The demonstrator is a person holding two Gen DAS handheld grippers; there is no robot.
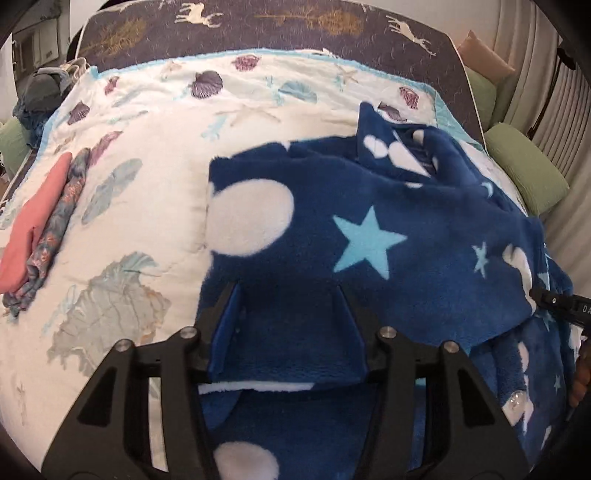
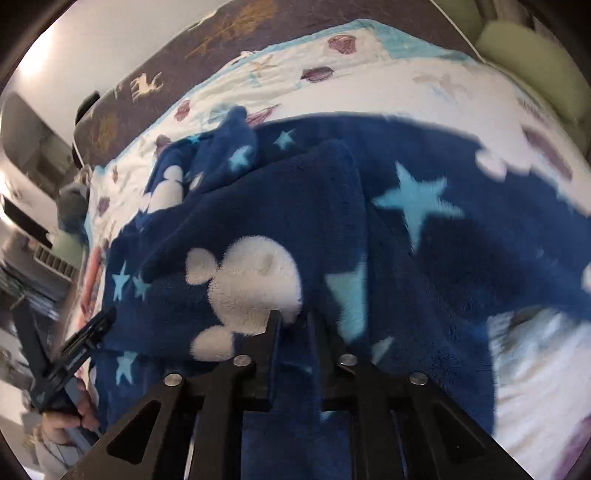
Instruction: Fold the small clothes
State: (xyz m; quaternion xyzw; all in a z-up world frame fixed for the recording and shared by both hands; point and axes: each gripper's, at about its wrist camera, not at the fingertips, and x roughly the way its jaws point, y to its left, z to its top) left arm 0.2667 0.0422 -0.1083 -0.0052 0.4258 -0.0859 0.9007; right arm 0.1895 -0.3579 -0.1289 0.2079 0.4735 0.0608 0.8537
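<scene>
A navy fleece garment [image 1: 369, 221] with white mouse heads and light blue stars lies on the bed, its near edge folded over. My left gripper [image 1: 288, 295] has its fingers spread wide with a fold of the fleece lying between them. My right gripper [image 2: 295, 325] is shut on a fold of the same fleece [image 2: 258, 221] near a white mouse head. The right gripper's tip shows at the right edge of the left wrist view [image 1: 554, 301], and the left gripper shows at the lower left of the right wrist view [image 2: 85, 343].
A white quilt [image 1: 147, 184] with shells and feathers covers the bed. A folded pink and floral stack [image 1: 40, 225] lies at its left. Green pillows [image 1: 524, 170] sit at the right, a dark clothes pile [image 1: 44, 88] at the far left, a brown deer-print headboard [image 1: 277, 26] behind.
</scene>
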